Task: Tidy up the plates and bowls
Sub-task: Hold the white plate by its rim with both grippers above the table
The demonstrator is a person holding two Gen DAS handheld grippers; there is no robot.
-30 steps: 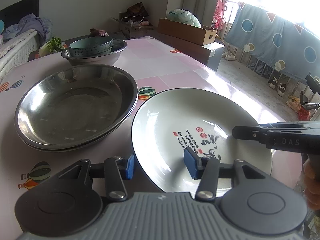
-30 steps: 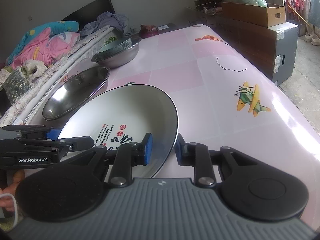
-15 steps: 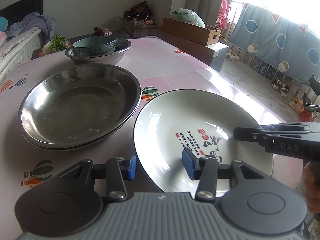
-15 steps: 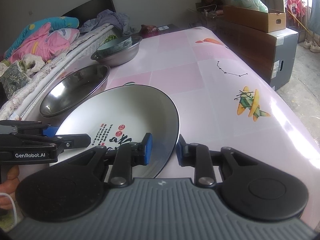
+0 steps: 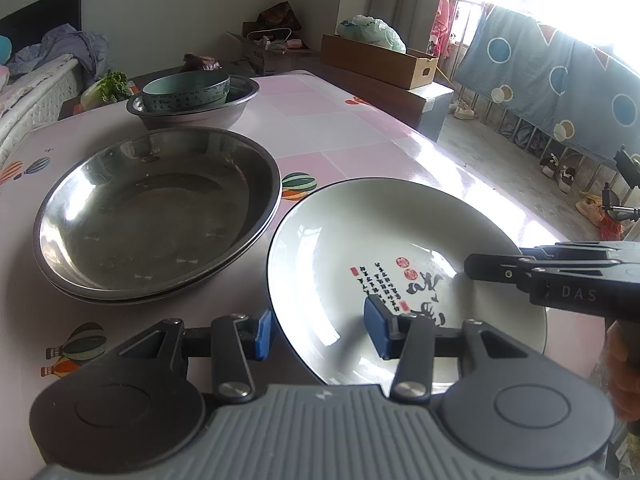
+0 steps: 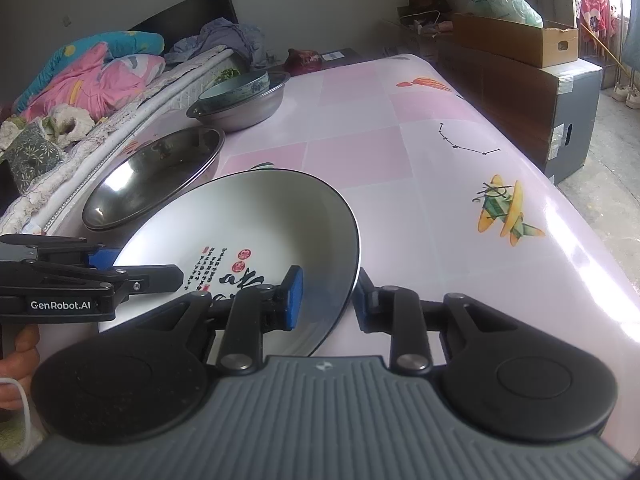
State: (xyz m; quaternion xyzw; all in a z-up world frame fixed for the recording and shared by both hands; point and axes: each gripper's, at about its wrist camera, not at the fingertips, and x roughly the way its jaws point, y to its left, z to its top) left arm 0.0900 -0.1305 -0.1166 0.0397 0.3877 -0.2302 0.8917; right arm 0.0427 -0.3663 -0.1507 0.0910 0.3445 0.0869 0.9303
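Pink tiled surface [image 6: 400, 152] carries a white plate [image 5: 360, 232] at its near edge, just beside stacked steel basins [image 5: 152, 208]; it looks stiff, glazed, slippery and breakable, best pinched at the rim. Left tongs [image 5: 316, 332] straddle the near rim, gaping, pads clear; right tongs [image 6: 328, 300] straddle the opposite rim and are opening. Plate's underside and whether it rests flat stay hidden

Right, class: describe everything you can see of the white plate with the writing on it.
The white plate is round, shallow and glossy, apparently ceramic, with a thin dark rim and black calligraphy with red seals inside. It lies beside the stacked steel basins on the pink table. Both hand-held grippers straddle its near rim, the right one's jaws opening.
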